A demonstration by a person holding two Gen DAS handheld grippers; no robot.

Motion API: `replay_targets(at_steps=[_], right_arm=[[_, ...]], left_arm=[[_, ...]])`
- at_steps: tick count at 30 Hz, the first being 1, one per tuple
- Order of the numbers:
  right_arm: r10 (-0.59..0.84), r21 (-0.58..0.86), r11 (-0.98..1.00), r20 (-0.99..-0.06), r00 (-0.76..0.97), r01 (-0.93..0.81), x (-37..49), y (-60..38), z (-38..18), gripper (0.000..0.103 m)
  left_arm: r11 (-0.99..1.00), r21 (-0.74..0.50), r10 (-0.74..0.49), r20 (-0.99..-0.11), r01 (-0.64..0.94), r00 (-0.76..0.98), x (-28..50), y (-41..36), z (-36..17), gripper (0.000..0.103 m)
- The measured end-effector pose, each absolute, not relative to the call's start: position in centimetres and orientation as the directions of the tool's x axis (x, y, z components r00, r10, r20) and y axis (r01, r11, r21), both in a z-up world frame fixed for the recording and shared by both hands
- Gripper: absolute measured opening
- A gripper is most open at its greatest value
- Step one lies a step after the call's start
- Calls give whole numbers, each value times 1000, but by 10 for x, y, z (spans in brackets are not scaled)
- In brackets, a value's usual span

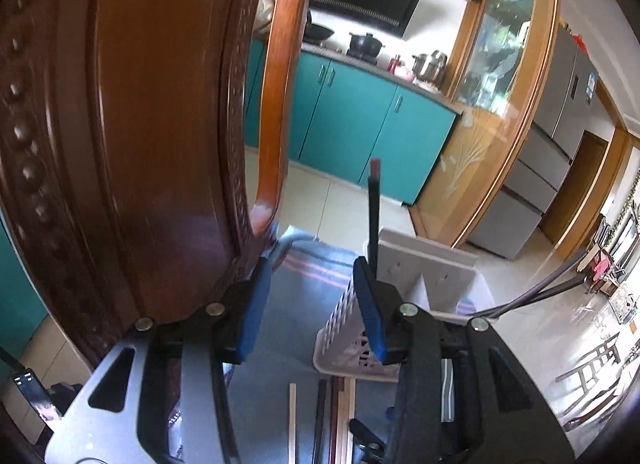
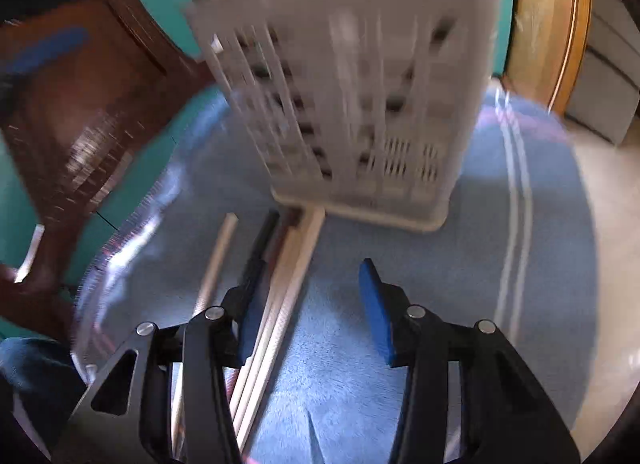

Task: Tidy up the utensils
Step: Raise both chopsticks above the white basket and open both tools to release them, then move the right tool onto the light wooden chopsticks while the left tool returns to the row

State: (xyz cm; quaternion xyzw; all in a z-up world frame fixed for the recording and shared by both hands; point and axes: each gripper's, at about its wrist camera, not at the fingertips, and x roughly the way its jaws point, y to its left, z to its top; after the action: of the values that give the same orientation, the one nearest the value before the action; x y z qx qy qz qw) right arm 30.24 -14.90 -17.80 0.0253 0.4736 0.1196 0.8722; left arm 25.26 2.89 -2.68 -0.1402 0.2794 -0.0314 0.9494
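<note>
the chopsticks [image 2: 276,288] are lying side by side on the blue tabletop, just in front of the white basket [image 2: 352,112] where they belong. the left gripper [image 1: 308,304] and right gripper [image 2: 310,312] are holding their fingers spread wide, grasping nothing. one dark chopstick [image 1: 374,220] is already standing up in the basket.

No text, label or number is legible in either view.

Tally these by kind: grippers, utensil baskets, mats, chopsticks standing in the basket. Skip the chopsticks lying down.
Grippers: 2 (left gripper, right gripper)
Baskets: 1 (white basket)
Mats: 1 (blue mat)
Standing chopsticks: 1 (black chopstick)
Total: 5
</note>
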Motion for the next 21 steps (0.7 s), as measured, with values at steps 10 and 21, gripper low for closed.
replay_targets(at_steps=[10,21], right_arm=[[91,8,986,-862,499,-165,299,-129,-186,45],[167,155,986,-861,481,-66,291,-167,-186,12]], left_arm=[[975,-217,-112,-628,-35,770,258,22,-60,46],[984,-176,-130,-728,-1,673,253,2,-96,46]])
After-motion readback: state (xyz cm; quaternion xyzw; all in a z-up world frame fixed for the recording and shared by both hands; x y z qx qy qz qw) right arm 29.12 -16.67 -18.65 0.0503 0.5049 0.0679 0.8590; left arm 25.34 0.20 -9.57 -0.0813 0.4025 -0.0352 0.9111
